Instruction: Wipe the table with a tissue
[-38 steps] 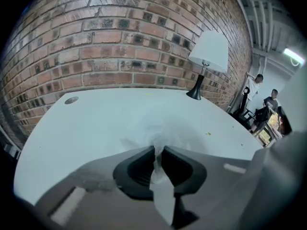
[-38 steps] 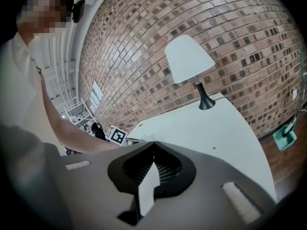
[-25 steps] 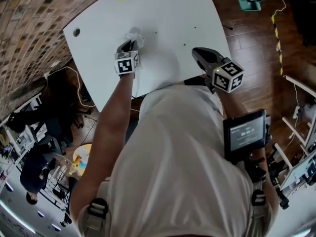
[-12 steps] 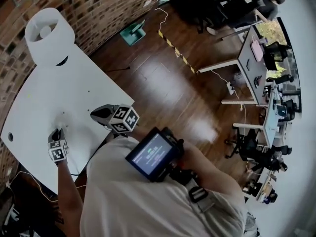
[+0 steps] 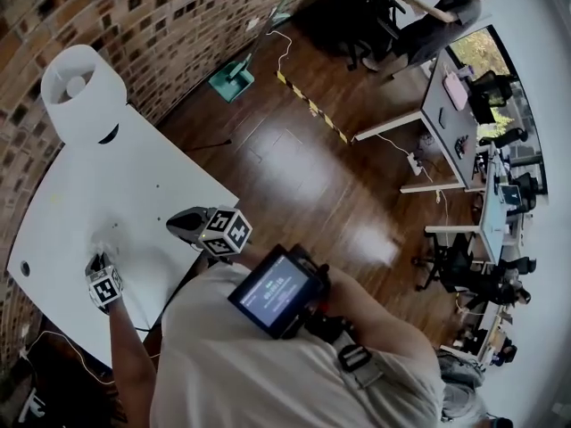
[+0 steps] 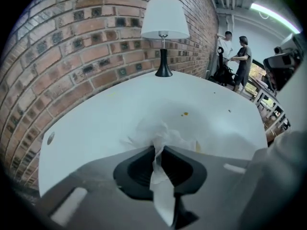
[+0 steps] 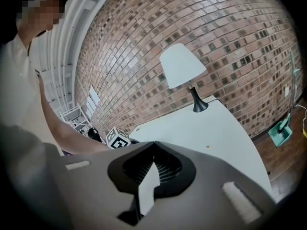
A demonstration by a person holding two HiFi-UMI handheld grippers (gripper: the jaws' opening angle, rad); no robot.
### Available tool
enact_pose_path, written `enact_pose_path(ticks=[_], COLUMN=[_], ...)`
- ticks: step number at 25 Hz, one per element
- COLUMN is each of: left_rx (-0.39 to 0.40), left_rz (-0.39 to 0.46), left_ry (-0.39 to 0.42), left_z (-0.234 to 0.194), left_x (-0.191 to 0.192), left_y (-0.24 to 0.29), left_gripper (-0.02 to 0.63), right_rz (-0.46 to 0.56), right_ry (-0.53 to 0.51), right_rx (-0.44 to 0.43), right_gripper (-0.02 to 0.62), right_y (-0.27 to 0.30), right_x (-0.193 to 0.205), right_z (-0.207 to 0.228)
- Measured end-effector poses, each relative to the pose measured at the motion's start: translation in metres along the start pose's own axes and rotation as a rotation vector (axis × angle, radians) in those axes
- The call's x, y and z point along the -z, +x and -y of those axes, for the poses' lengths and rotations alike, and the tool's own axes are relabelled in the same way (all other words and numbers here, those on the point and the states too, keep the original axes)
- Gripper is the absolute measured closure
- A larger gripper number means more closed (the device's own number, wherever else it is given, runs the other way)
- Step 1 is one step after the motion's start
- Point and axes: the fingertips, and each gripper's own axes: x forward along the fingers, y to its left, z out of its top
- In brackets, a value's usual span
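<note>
A crumpled white tissue (image 6: 165, 134) sticks out from between the jaws of my left gripper (image 6: 158, 150), which is shut on it just above the white table (image 6: 96, 123). A loose strip of the tissue trails back between the jaws. A small orange spot (image 6: 184, 114) lies on the table beyond the tissue. In the head view the left gripper (image 5: 100, 261) is near the table's front left, with the tissue (image 5: 103, 242) at its tip. My right gripper (image 5: 178, 222) hovers over the table's near edge, shut and empty. In its own view the right gripper (image 7: 153, 146) points toward the lamp.
A white-shaded lamp (image 5: 78, 78) stands at the table's far corner by the brick wall (image 5: 178, 25). A cable hole (image 5: 24, 268) sits at the table's left end. Beyond lie wooden floor (image 5: 303, 168), a teal item (image 5: 234, 77) and distant desks with people.
The head view has swung from straight down on the table toward the room at the right. The left gripper still grips the tissue and has lifted a little.
</note>
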Motion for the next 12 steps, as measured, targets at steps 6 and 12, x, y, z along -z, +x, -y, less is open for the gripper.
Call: enact_pose_path(ticks=[6,12], left_rx=[0.043,0.128], left_rz=[0.023,0.102], left_ry=[-0.061,-0.127], left_z=[0.006,0.042], left_x=[0.01,-0.005], left_y=[-0.019,0.005], left_gripper=[0.558,0.557], right_rz=[0.018,0.086], right_ry=[0.01,0.041], right_rx=[-0.004,0.012], right_gripper=[0.588,0.588], right_y=[-0.012,-0.045], right_x=[0.004,-0.002], right_z=[-0.003,0.02])
